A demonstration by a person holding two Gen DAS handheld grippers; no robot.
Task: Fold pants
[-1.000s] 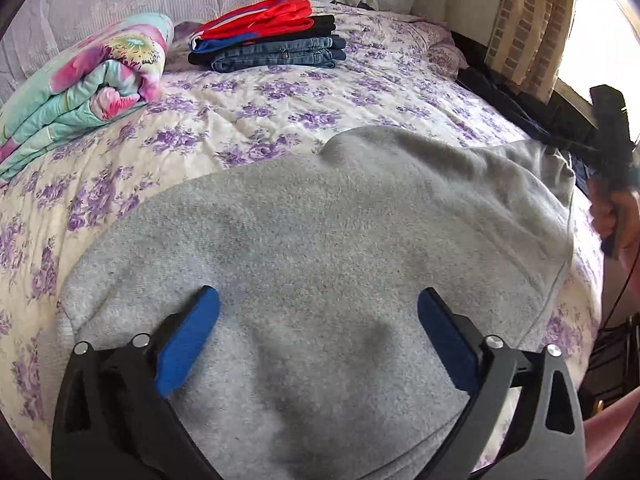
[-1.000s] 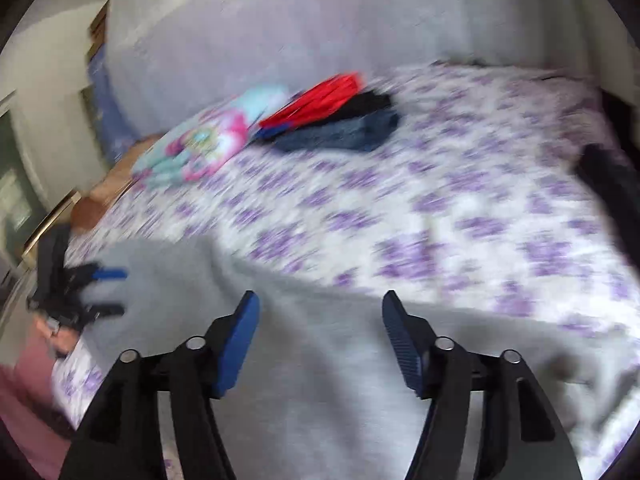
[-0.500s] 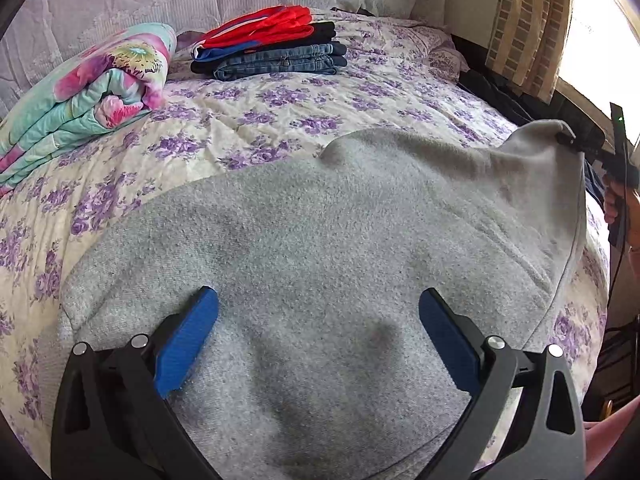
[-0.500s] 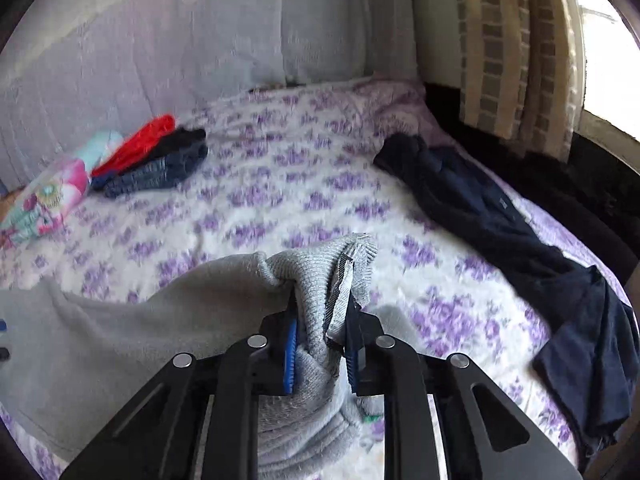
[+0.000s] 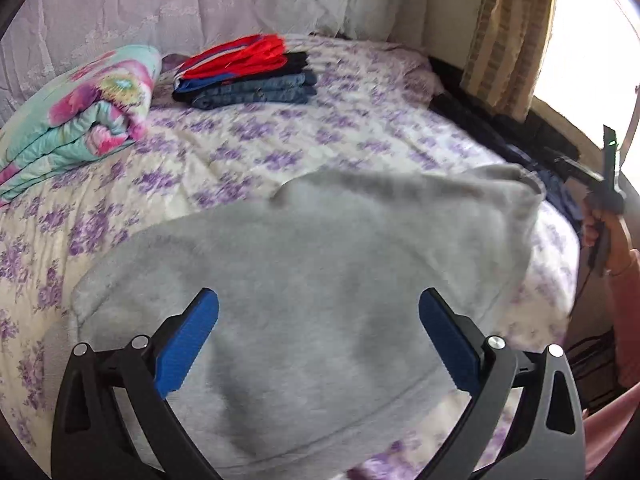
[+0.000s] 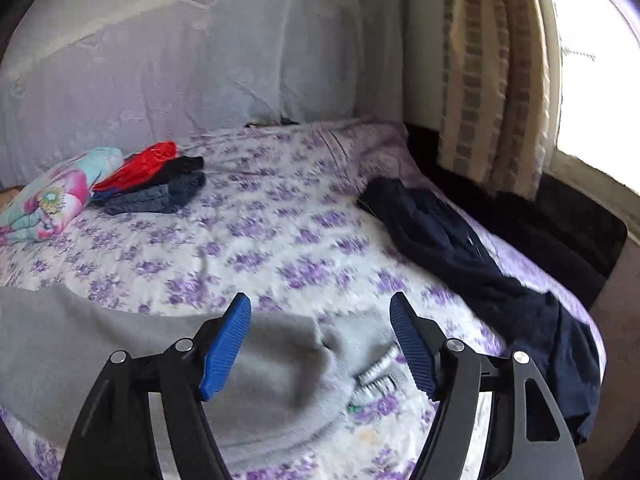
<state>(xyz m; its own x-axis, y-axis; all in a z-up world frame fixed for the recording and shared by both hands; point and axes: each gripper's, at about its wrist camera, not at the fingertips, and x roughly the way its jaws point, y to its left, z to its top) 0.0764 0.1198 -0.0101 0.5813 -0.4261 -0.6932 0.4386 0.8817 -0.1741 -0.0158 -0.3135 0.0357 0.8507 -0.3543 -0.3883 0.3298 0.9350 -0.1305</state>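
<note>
Half a second ago the right tool [image 6: 320, 344] was pinching a bunched corner of the grey pants [image 5: 304, 288]; now its blue ribbed pads [image 6: 226, 346] stand spread wide with nothing between them, and that corner has dropped back onto the bed [image 6: 280, 232]. It lies under the tool as a soft, rounded fold, with two pale ribbed cord ends [image 6: 376, 376] trailing from it onto the sheet. The pants are a thick, fleecy fabric, spread in a broad, slightly rumpled sheet across the near side of the floral purple-and-white quilted bed cover. The left tool [image 5: 318, 340] hovers low over the wide grey area, its pads equally far apart, gripping nothing. Seen from the left side, the person's right hand [image 5: 604, 236] holds its black tool upright at the far right end of the pants, beside the bed's edge. Further back sit a neat stack of folded clothes [image 5: 244, 76], red on top of black and denim, and a rolled floral quilt [image 5: 76, 120] in pink and turquoise just beside it. A dark navy garment [image 6: 472, 264] lies crumpled along the bed's right side, below a striped curtain [image 6: 492, 80].
</note>
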